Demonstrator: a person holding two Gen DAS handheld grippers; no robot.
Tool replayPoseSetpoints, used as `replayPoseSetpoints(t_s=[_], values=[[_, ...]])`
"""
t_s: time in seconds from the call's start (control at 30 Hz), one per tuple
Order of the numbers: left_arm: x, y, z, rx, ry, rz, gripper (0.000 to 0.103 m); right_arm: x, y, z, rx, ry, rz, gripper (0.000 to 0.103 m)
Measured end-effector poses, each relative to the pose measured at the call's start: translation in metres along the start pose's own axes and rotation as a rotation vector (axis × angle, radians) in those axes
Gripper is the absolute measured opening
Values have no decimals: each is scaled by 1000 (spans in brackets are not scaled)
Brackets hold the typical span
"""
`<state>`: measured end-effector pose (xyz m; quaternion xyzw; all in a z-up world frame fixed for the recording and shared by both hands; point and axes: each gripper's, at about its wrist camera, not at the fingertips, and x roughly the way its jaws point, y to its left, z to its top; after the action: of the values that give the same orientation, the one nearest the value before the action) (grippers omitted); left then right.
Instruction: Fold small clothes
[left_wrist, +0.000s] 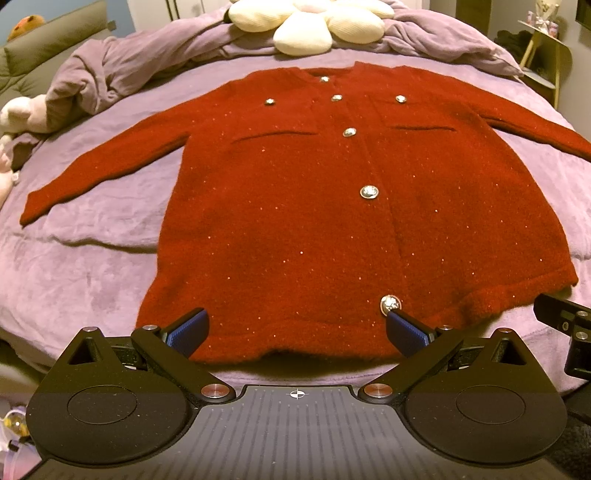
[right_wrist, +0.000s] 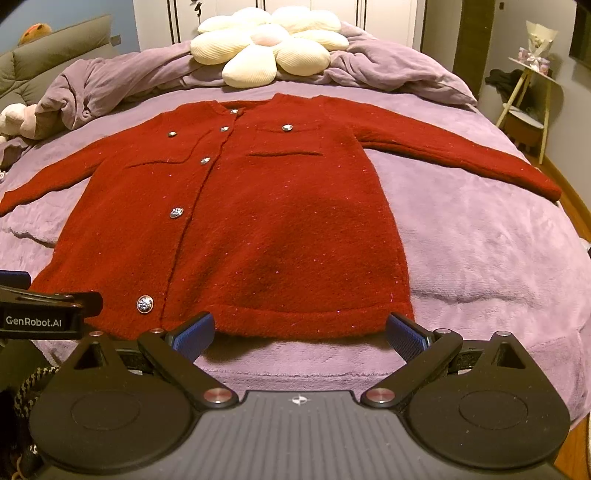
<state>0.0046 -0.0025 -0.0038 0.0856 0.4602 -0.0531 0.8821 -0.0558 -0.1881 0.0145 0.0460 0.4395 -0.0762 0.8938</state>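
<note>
1. I see one red cardigan (left_wrist: 295, 206) spread flat and face up on the bed (left_wrist: 92, 273), which has a purple cover. The neck lies at the far side and the hem is nearest my cameras.
2. Both sleeves are stretched out sideways: the left sleeve (left_wrist: 99, 173) angles toward the near left, and the right sleeve (right_wrist: 461, 155) runs out to the right.
3. I count seven silver buttons in the left view: five down the front and one on each of the two chest pockets. The lowest button (left_wrist: 390, 305) sits by the hem.
4. One white flower pillow (right_wrist: 266, 40) rests on one bunched purple duvet (right_wrist: 388, 66) at the head of the bed.
5. One pale plush toy (left_wrist: 18, 116) lies at the bed's left edge.
6. My left tongs (left_wrist: 295, 328) hover level over the hem, released, with the blue pads wide apart and nothing between them. The right-hand pad (left_wrist: 406, 330) overlaps the lowest button in view; I cannot tell whether it touches.
7. My right tongs (right_wrist: 301, 332) sit low just before the hem's right half, also released and empty.
8. Each device shows at the edge of the other's view, side by side.
</note>
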Motion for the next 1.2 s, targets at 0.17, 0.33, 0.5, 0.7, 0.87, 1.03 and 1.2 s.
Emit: replayPoseSetpoints(t_s=[0.17, 0.33, 0.5, 0.7, 0.87, 1.03, 1.2], values=[[1, -1, -1, 0, 3, -1, 103, 1, 0, 0, 2, -1, 0, 99], [2, -1, -2, 2, 5, -2, 103, 0, -1, -1, 6, -6, 0, 99], [3, -2, -2, 1, 7, -1, 103, 0, -2, -2, 11, -11, -1, 99], [3, -2, -1, 2, 8, -2, 103, 0, -1, -2, 14, -12, -1, 99], [3, -2, -1, 2, 9, -2, 103, 0, -2, -2, 15, -15, 2, 99], [3, -3, -1, 2, 10, -2, 103, 0, -2, -2, 15, -22, 6, 99], [3, -3, -1, 2, 11, -1, 103, 0, -2, -3, 16, -25, 4, 99]])
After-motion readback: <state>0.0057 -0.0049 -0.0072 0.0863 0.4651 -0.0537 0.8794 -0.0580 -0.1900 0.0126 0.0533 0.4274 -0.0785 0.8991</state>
